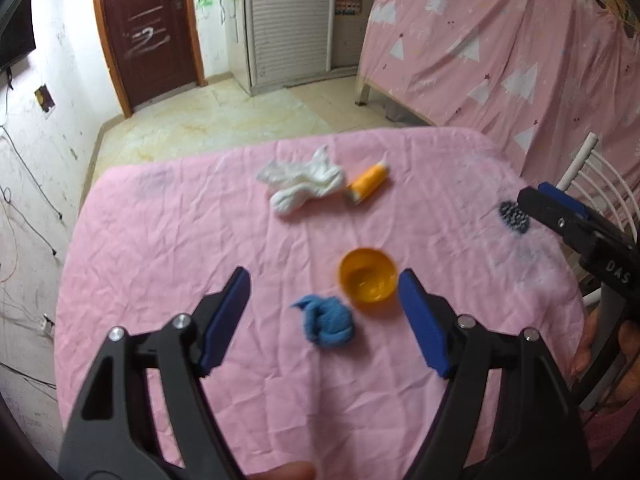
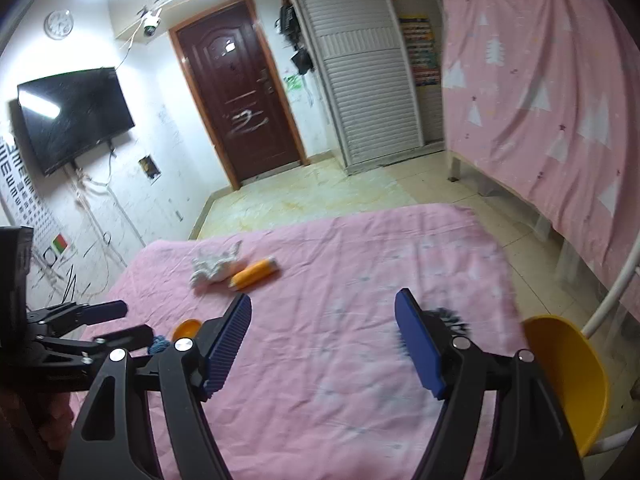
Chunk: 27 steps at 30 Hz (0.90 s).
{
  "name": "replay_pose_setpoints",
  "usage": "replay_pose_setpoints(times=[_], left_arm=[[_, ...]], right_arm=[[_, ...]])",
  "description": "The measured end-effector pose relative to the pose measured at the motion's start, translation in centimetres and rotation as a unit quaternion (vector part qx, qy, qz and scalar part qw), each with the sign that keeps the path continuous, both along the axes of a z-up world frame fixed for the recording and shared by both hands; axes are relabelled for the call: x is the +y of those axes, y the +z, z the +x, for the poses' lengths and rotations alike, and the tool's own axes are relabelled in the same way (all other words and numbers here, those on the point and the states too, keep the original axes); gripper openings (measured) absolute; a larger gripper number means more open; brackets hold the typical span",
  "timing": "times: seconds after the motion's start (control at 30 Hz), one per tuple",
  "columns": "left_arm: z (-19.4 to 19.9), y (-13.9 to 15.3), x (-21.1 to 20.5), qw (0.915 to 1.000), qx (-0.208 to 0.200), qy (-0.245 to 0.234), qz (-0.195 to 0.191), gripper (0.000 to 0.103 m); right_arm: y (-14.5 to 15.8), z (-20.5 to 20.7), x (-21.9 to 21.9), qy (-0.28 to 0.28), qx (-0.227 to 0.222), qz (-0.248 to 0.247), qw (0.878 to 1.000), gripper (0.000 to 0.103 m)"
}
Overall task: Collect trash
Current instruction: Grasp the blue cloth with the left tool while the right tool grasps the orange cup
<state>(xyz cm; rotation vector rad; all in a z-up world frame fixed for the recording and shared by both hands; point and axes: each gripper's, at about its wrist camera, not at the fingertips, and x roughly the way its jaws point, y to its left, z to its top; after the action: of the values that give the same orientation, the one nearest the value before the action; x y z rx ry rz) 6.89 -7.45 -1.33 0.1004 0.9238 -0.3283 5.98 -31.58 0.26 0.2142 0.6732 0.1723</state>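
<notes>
Your left gripper (image 1: pixel 324 280) hangs over the pink cloth (image 1: pixel 160 240) with jaws spread wide and nothing between the pads. The blue wad (image 1: pixel 330 326) lies just below the gap between them, the orange cup (image 1: pixel 368 280) beside the right-hand pad. The white tissue (image 1: pixel 300 184) and orange tube (image 1: pixel 368 184) lie well ahead of the jaws. Your right gripper (image 2: pixel 324 344) also gapes empty; a dark scrap (image 2: pixel 450 318) sits by its right-hand pad.

Cloth (image 1: pixel 160 240) left side free; cap (image 1: pixel 368 280), blue wad (image 1: pixel 330 326) centre.
</notes>
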Motion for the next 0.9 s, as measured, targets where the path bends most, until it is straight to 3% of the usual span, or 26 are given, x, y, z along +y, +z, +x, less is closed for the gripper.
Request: replay_pose_setpoints(times=[0.33,0.63,0.9], left_arm=[[0.3,-2.6,0.3,0.9994,0.016,-0.026,0.014,0.072],[0.2,-4.3,-0.1,0.9981,0.033,-0.048,0.021,0.024],[0.1,-3.4,3.3,0.9997,0.025,0.0,0.0,0.023]], right_arm=[[-0.4,1.8,5.2,0.048,0.018,-0.013,0.999,0.068],[-1.0,2.7,7.5,0.068,0.034,-0.02,0.997,0.068],[-2.0,3.3,10.5,0.104,0.052,-0.028,0.993,0.068]])
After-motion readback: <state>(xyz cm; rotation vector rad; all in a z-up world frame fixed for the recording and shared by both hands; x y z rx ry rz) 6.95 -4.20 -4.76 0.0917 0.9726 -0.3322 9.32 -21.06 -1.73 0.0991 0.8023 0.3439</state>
